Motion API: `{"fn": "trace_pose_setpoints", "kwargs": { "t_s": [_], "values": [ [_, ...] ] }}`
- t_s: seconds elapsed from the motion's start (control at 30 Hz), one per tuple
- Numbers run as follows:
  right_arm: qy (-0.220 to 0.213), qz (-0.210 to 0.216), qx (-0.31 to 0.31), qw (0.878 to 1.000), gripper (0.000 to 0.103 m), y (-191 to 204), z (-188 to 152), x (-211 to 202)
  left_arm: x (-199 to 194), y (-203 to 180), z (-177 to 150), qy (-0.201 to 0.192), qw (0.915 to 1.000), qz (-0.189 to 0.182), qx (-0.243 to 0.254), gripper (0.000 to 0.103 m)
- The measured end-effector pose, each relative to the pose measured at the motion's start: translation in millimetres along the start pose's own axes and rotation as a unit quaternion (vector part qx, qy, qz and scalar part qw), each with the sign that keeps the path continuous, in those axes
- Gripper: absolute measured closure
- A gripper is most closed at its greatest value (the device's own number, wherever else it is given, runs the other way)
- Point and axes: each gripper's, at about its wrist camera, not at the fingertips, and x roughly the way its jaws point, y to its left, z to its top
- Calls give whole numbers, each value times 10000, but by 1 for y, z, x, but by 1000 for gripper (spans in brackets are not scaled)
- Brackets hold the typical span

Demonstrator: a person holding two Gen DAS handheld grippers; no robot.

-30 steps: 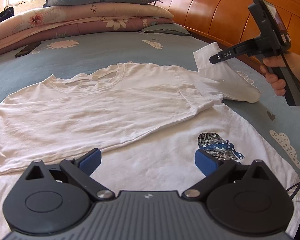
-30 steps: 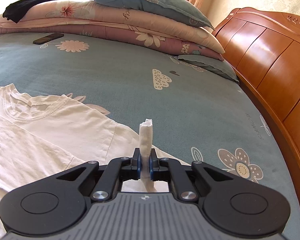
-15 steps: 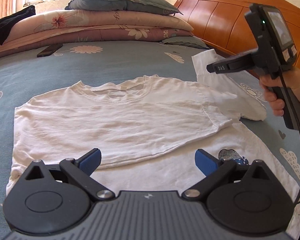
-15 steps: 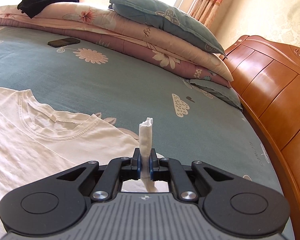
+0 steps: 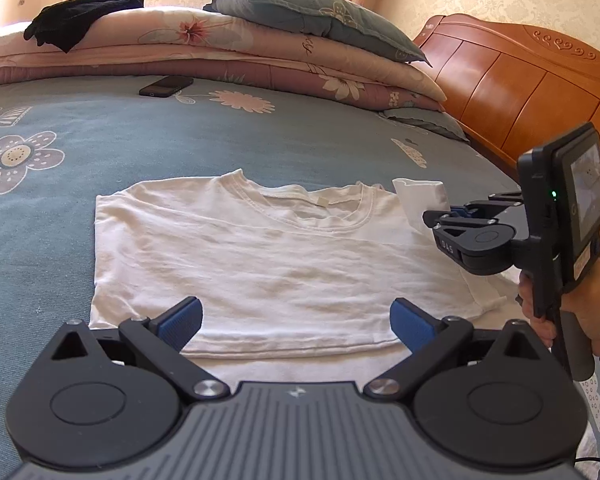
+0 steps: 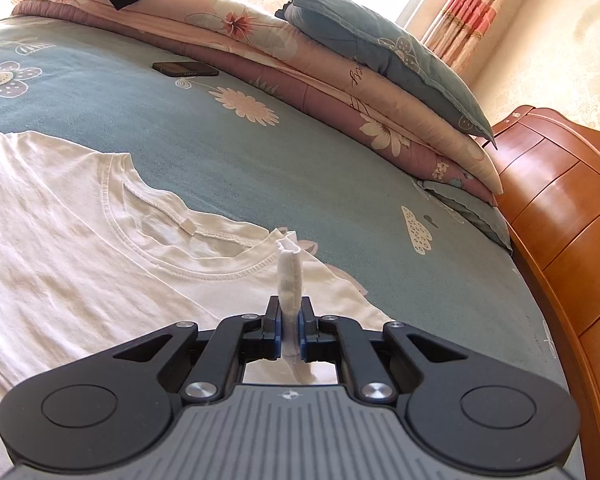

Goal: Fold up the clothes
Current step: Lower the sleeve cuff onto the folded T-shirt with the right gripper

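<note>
A white T-shirt (image 5: 268, 264) lies partly folded on the blue bed, collar toward the pillows. My left gripper (image 5: 296, 318) hovers open over its near folded edge, with nothing between the blue pads. My right gripper (image 6: 289, 328) is shut on the shirt's sleeve (image 6: 288, 276), a pinched strip of white cloth standing up between the pads. From the left wrist camera that right gripper (image 5: 440, 216) holds the lifted sleeve (image 5: 420, 200) above the shirt's right shoulder, with a hand (image 5: 580, 320) on its handle. The same shirt (image 6: 80, 248) spreads to the left in the right wrist view.
A black phone (image 5: 166, 86) lies on the flowered blue bedspread (image 5: 40, 216) behind the shirt. Stacked quilts and a pillow (image 5: 312, 20) with a black garment (image 5: 84, 12) on top line the far side. A wooden headboard (image 5: 520, 80) runs along the right.
The right gripper has carried the sleeve leftward, over the shirt's shoulder near the collar. The left gripper has drawn back, so the whole folded shirt shows; it stays open.
</note>
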Motion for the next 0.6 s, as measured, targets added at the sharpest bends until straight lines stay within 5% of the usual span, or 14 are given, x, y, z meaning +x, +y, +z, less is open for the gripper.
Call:
{"fn": "trace_pose_setpoints", "kwargs": {
  "t_s": [0.6],
  "values": [
    [-243,132,-305,9992,94,65,15,-3,-18,51,13,-368,9953,564,-689,3]
  ]
}}
